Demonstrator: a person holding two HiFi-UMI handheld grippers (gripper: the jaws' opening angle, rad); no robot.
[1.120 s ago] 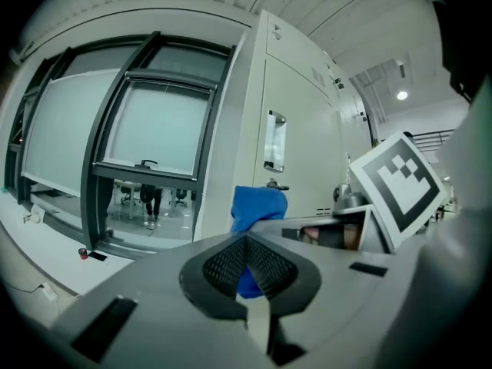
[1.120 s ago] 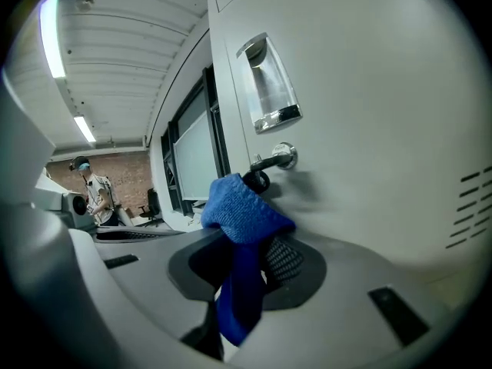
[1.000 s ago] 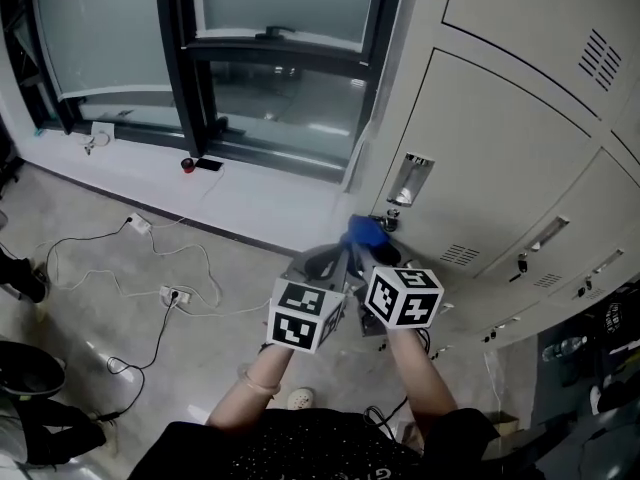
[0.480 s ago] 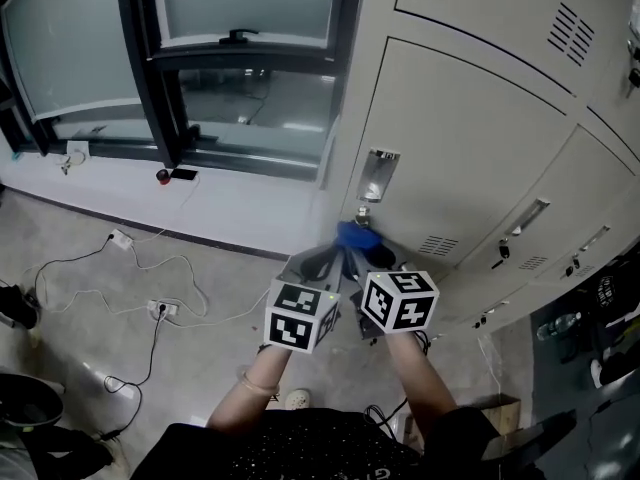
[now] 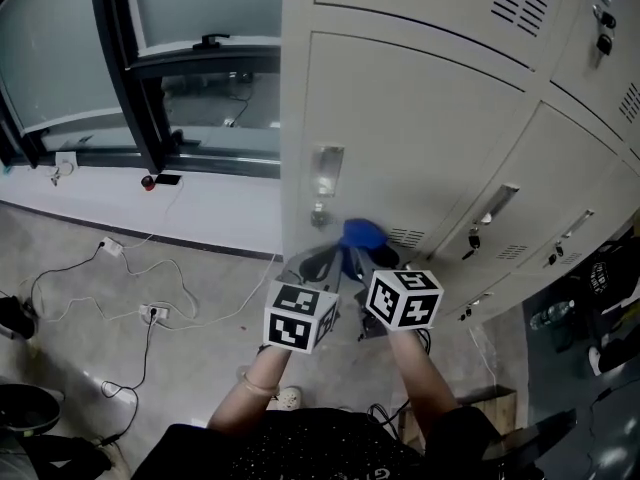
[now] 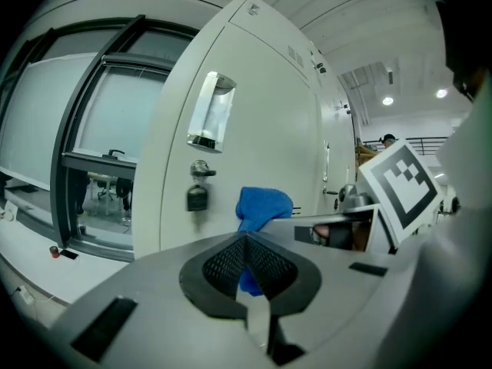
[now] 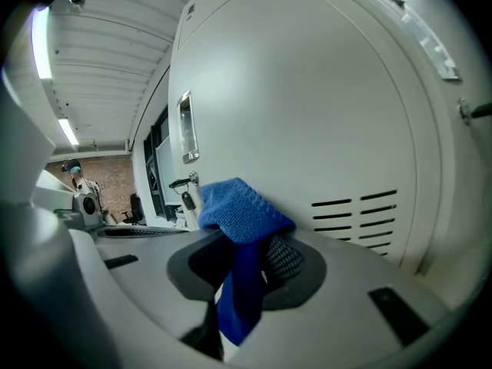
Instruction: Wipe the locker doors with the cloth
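closer now, the locker door (image 5: 400,138) looms ahead of my jaws — right gripper (image 7: 246,271) clamps the soft, limp cloth (image 7: 242,206) mid-bunch; left gripper (image 6: 247,261) closed, empty.

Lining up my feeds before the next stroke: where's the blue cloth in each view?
Head view: the blue cloth is at centre, in front of the locker door.
Left gripper view: centre, just above the jaw tips.
Right gripper view: centre-left, draped out of the jaws.
Shared landmark: the padlock, left of the cloth in all three.
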